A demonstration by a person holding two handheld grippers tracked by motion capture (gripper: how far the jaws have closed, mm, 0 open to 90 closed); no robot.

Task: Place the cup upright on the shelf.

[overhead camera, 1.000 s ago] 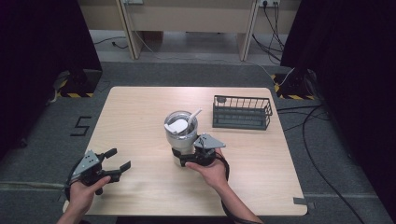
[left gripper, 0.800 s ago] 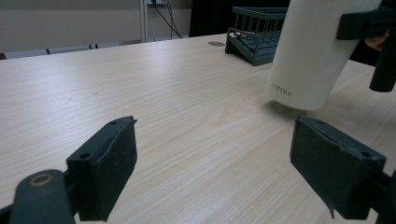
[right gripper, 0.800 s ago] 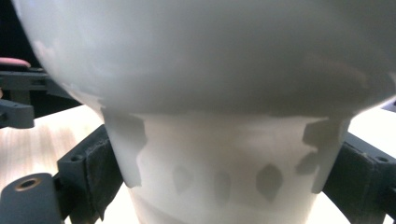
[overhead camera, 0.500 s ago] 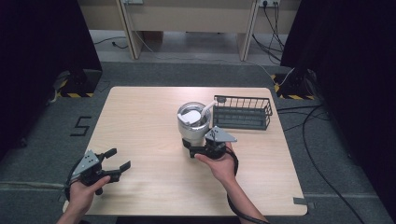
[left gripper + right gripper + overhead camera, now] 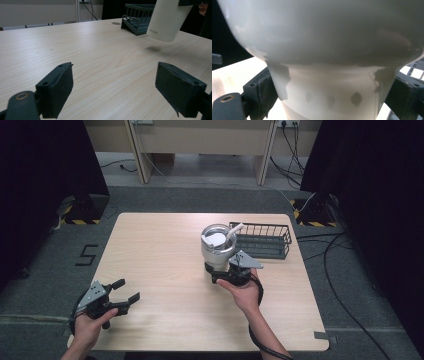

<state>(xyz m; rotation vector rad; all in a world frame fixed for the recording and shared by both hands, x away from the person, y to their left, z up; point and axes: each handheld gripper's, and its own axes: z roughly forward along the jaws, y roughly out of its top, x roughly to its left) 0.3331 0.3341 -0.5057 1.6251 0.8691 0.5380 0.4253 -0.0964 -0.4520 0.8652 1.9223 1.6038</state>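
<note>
Light wood-grain table [image 5: 165, 255] with a person's two forearms coming in from the near edge. Right black two-jaw gripper [image 5: 223, 271] clamps the narrow lower part of a white insulated tumbler with a clear lid and white straw [image 5: 218, 247]; in the right gripper view both jaw pads press against the tumbler's base section [image 5: 332, 97] on either side. Tumbler is held up off the table, slightly tilted: the left gripper view shows its bottom [image 5: 166, 21] in the air with a shadow on the wood beneath. Small grey lettering near the tumbler's bottom edge in that view (looks like "corone", too small to be sure). No other readable writing on it.

Tumbler sits just left of a dark green wire rack basket [image 5: 262, 240] standing at the table's far right; whether they touch is unclear.

Left black two-jaw gripper [image 5: 126, 291] rests at the near left corner of the table, jaws spread wide, nothing between them; the left gripper view shows only bare wood between the pads [image 5: 58, 91].

A black "5"-like marking [image 5: 86, 255] on the grey floor left of the table.
</note>
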